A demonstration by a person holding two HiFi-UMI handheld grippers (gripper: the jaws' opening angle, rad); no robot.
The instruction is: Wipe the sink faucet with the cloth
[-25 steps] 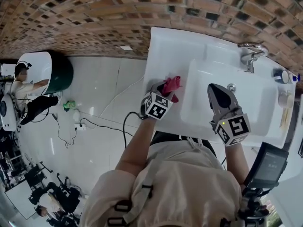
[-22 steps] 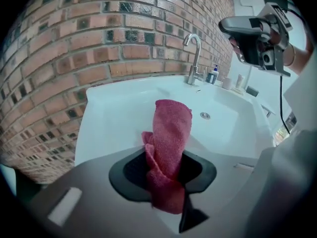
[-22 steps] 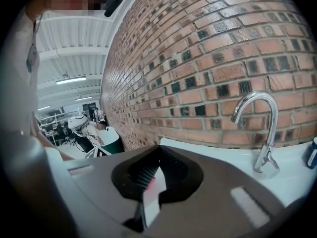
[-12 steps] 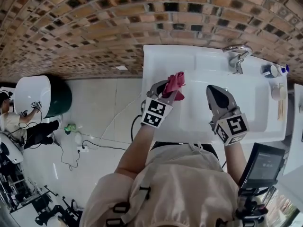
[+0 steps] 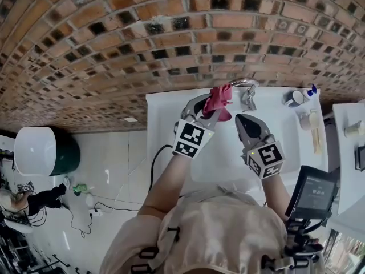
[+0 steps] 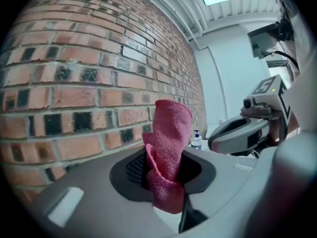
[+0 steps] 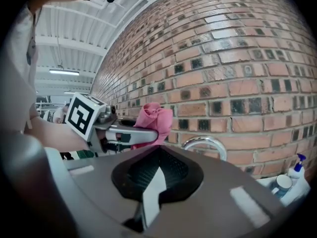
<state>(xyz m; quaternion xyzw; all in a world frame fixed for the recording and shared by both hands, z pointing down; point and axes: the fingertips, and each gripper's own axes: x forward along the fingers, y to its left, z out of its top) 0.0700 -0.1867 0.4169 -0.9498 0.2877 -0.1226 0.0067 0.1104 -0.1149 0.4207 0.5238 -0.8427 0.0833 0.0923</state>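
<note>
A pink cloth point(image 5: 218, 99) is bunched between the jaws of my left gripper point(image 5: 212, 108), which is shut on it. The cloth hangs just left of the chrome faucet's point(image 5: 244, 85) curved spout, at the back of the white sink point(image 5: 165, 116); I cannot tell whether they touch. In the left gripper view the cloth point(image 6: 168, 138) stands upright between the pads, against the brick wall. My right gripper point(image 5: 242, 120) is shut and holds nothing, below and in front of the faucet. In the right gripper view the faucet point(image 7: 205, 144) arches just past its tips, and the cloth point(image 7: 154, 120) is to the faucet's left.
The brick wall point(image 5: 142, 27) rises right behind the sink. A blue-pump soap bottle point(image 5: 311, 91) and a cup point(image 5: 293, 97) stand on the sink's right rear. A screen device point(image 5: 315, 193) is at lower right. A cable point(image 5: 154, 164) and a white-topped green bin point(image 5: 45, 150) are on the floor at left.
My left gripper lifted the cloth from the sink's left rim and carried it up to the faucet spout. The right gripper moved from over the basin toward the faucet.
</note>
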